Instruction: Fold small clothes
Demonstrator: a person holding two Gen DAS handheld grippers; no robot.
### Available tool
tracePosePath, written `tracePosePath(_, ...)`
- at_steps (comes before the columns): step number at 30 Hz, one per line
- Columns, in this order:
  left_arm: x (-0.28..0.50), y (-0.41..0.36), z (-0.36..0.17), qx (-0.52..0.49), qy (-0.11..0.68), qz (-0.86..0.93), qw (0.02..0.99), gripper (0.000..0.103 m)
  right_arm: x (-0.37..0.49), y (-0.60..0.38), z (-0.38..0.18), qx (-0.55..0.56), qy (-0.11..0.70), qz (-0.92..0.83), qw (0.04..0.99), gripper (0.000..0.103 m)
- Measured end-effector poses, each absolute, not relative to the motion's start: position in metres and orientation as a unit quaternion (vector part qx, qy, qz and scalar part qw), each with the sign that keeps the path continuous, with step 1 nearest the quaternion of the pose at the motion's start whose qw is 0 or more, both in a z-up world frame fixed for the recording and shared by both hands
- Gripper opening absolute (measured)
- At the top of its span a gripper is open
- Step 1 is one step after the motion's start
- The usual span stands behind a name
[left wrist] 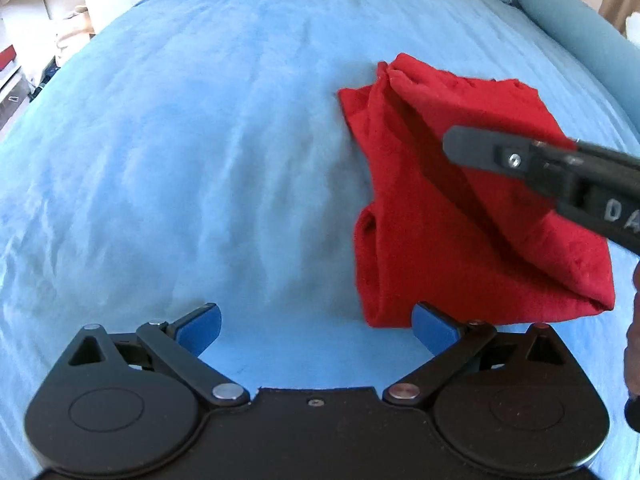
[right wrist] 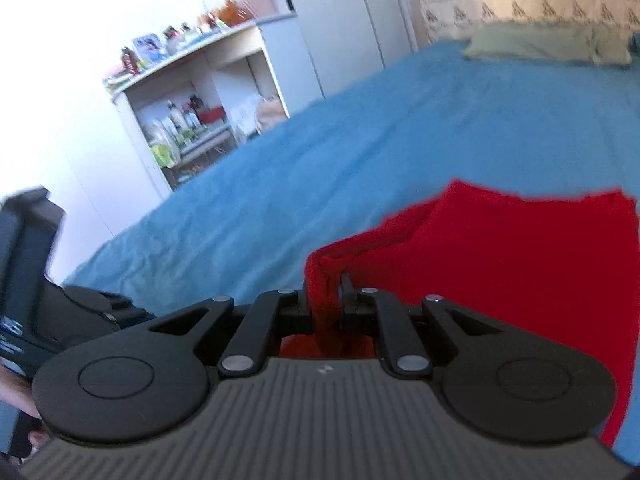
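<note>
Left wrist view is filled by a light blue bedspread, on which a red garment is seen at about three o'clock, partly folded, with a raised ridge of cloth running from its far corner toward its near right corner. The left tongs are held above bare bedspread at six o'clock with the blue pads spread wide and nothing between them; the right pad is seen just beside the near edge of the garment, and contact cannot be made out. From three o'clock the right tongs are seen reaching in over the garment from the side; from this angle the position of their jaws cannot be made out. A blue bolster is seen at about one o'clock along the bed's edge.

Right wrist view shows the right tongs closed on a bunched fold of the red garment, which is drawn up taut between the jaws while the rest of the cloth spreads out toward three o'clock over the bedspread. A pale green pillow is seen at one o'clock, a cluttered white shelf unit at ten o'clock, and the dark body of the other tool at nine o'clock, blurred.
</note>
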State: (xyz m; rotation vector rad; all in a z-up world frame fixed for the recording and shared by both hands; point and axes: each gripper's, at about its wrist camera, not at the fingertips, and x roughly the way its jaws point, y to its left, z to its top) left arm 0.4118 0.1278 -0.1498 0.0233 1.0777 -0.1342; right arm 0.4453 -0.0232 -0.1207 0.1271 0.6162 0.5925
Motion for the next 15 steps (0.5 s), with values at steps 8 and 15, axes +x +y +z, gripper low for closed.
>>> tracePosePath(8, 0.398, 0.134, -0.151, 0.029, 0.519, -0.065, 0.852, 0.103, 0.441, 0.0, -0.152, -0.004, 0.356, 0.3, 0.885, 0.049)
tracePosePath(15, 0.384, 0.138, -0.126, -0.01, 0.492, -0.114, 0.863, 0.103, 0.395, -0.068, -0.103, 0.048, 0.259, 0.271, 0.926, 0.09)
